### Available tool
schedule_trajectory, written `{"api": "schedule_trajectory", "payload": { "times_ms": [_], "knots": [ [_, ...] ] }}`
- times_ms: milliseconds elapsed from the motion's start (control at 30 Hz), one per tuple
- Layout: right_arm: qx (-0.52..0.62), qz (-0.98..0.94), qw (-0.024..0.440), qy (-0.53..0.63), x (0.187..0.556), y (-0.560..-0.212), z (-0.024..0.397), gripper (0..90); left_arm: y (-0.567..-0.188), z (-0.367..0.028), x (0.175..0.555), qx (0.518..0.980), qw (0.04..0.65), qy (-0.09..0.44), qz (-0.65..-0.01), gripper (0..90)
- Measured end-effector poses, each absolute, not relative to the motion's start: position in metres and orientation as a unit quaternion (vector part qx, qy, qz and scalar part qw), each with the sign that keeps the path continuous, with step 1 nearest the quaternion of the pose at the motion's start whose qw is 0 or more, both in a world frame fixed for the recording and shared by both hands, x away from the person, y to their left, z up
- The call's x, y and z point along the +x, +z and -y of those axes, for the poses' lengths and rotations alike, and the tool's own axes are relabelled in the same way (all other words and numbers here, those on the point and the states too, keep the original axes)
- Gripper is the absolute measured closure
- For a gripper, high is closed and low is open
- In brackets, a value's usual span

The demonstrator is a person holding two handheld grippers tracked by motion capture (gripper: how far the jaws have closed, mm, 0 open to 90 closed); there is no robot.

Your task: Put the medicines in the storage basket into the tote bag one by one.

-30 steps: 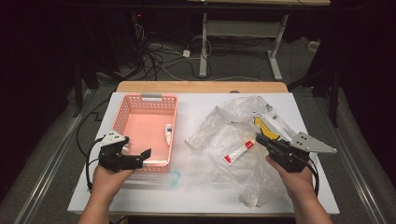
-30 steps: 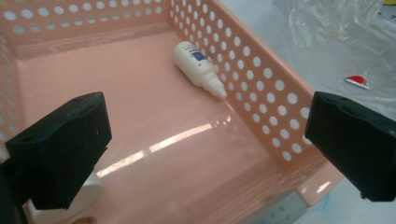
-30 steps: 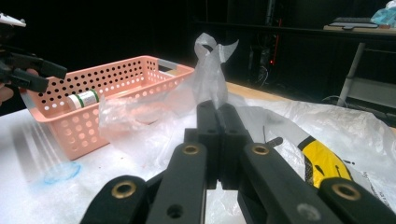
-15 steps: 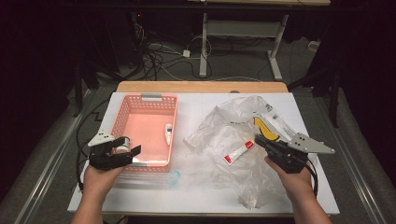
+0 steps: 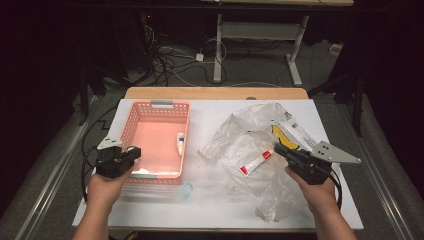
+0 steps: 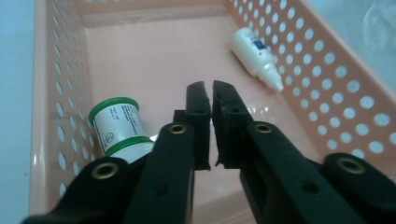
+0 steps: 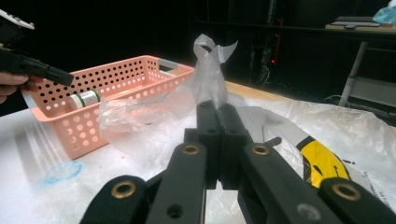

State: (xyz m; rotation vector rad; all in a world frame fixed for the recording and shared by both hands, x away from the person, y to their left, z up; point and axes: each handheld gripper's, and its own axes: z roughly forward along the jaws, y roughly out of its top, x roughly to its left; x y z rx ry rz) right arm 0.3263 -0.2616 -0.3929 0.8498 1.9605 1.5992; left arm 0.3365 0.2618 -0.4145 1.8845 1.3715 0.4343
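Our left gripper point(image 6: 209, 91) has just closed its jaws on nothing, above the pink basket point(image 5: 131, 120). The green-capped bottle point(image 6: 119, 127) lies inside. Our right gripper point(image 7: 217, 108) pinches the plastic bag point(image 7: 210, 65).

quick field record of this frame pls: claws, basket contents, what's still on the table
left claw: shut, empty, just closed, over the pink perforated plastic basket
right claw: shut on the crumpled clear plastic bag
in basket: green-capped white cylindrical bottle lying by one side wall; small white dropper bottle lying by the other
on bag: red-and-white tube
table: white tabletop
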Motion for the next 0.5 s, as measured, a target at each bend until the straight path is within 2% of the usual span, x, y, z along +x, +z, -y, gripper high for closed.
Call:
{"api": "schedule_trajectory", "payload": {
  "times_ms": [200, 300, 500],
  "knots": [
    [0.310, -0.711, 0.238, 0.584, 0.324, -0.392, 0.264, 90.0, -0.406, -0.265, 0.347, 0.740, 0.372, 0.167, -0.534, 86.2],
    [0.309, -0.712, 0.240, 0.583, 0.323, -0.391, 0.263, 90.0, -0.401, -0.266, 0.356, 0.767, 0.350, 0.170, -0.511, 88.2],
    [0.310, -0.713, 0.241, 0.580, 0.323, -0.392, 0.261, 90.0, -0.398, -0.274, 0.370, 0.771, 0.321, 0.146, -0.530, 88.1]
  ]
}}
